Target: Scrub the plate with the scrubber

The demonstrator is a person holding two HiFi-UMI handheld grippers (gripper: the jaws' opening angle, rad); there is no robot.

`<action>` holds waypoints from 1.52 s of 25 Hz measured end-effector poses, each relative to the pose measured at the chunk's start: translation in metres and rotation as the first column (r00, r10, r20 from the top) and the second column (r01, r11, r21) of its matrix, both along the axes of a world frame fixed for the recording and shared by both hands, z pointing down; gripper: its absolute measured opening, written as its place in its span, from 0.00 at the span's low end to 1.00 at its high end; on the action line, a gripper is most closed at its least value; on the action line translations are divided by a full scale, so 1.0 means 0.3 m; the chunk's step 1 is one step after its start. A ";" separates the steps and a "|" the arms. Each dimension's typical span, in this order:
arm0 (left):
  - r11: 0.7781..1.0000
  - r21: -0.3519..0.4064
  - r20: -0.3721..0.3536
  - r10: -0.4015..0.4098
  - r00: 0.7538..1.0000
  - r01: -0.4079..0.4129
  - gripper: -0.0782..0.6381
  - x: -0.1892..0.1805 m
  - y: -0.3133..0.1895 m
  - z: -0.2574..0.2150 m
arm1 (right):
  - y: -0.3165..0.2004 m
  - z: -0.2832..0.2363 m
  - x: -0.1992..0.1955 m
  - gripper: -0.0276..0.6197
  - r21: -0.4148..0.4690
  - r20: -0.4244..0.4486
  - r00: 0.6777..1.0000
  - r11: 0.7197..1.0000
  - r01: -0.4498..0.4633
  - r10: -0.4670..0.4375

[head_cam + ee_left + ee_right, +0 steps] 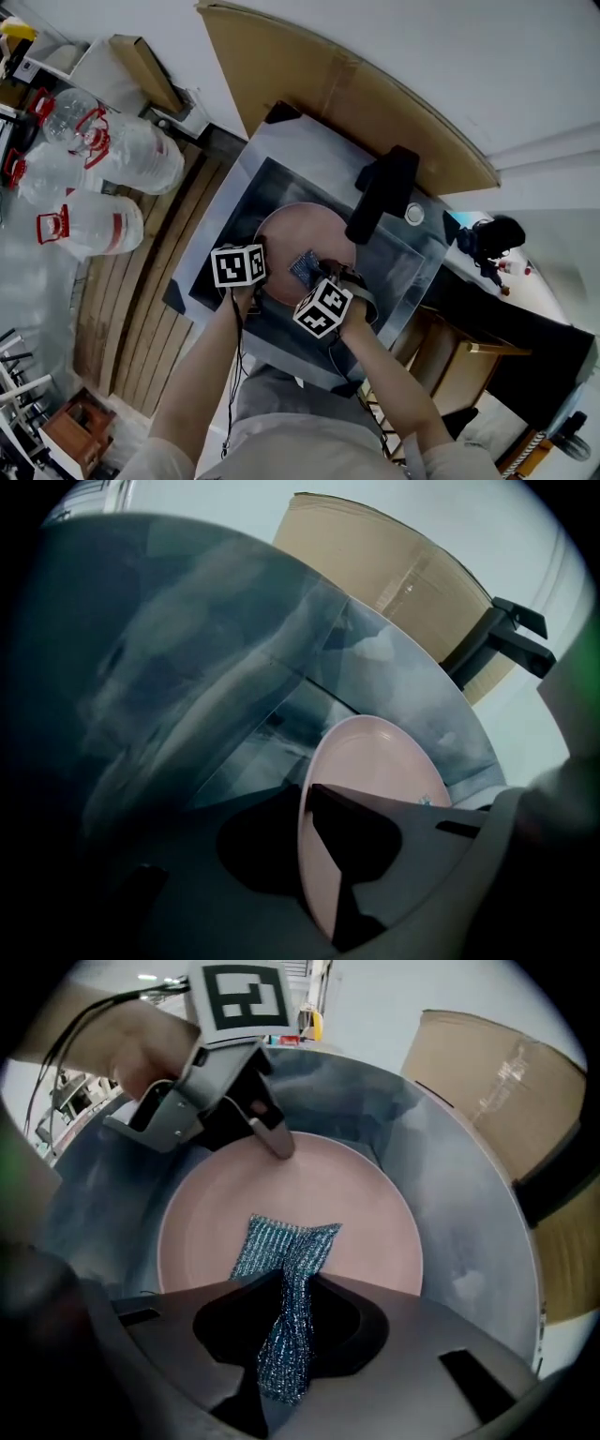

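Right hand-held gripper (286,1283): clamped on mesh scrubber (286,1246), pointed toward 12 o'clock over pink plate (366,1213); left hand-held gripper (278,1146): pinched rim at 11 o'clock.

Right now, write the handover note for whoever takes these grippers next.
Left gripper: shut on the rim of the plate, steadying it in the sink.
Right gripper: shut on the scrubber, whose free end lies on the plate.
Done: plate held, scrubber in hand and on it.
To do: scrub the plate; how much is already scrubbed cannot be told.
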State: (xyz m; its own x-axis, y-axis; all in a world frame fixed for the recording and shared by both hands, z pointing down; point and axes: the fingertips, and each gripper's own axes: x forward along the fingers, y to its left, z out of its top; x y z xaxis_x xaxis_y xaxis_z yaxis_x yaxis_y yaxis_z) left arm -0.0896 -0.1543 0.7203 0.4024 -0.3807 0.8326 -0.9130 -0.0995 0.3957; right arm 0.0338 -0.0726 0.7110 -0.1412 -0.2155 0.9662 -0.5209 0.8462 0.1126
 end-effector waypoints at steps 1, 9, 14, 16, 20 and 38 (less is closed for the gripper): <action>1.000 -0.010 -0.022 -0.020 1.000 0.019 0.18 -0.001 0.000 0.002 | 0.004 0.003 -0.040 0.21 0.034 -0.004 1.000 0.999 0.028 -0.028; 1.000 -0.007 -0.015 0.004 1.000 -0.005 0.18 0.005 0.004 0.001 | -0.154 0.018 -0.213 0.20 0.238 -0.004 0.993 0.964 0.119 -0.121; 1.000 -0.005 -0.035 0.003 0.999 -0.003 0.18 0.006 0.001 -0.001 | -0.320 0.016 -0.176 0.20 0.263 -0.017 0.993 0.958 0.115 -0.115; 1.000 -0.004 -0.031 0.009 0.999 -0.010 0.18 0.005 0.003 -0.001 | -0.367 0.016 -0.125 0.20 0.284 -0.019 0.997 0.956 0.074 -0.072; 1.000 -0.002 -0.030 0.013 0.999 -0.013 0.18 0.005 0.004 -0.002 | -0.407 0.012 0.009 0.20 0.325 -0.066 0.998 0.945 0.028 -0.007; 1.000 0.004 -0.008 0.027 1.000 -0.027 0.19 0.013 -0.006 0.001 | 0.089 0.007 -0.124 0.20 0.038 -0.017 0.984 0.983 0.177 -0.177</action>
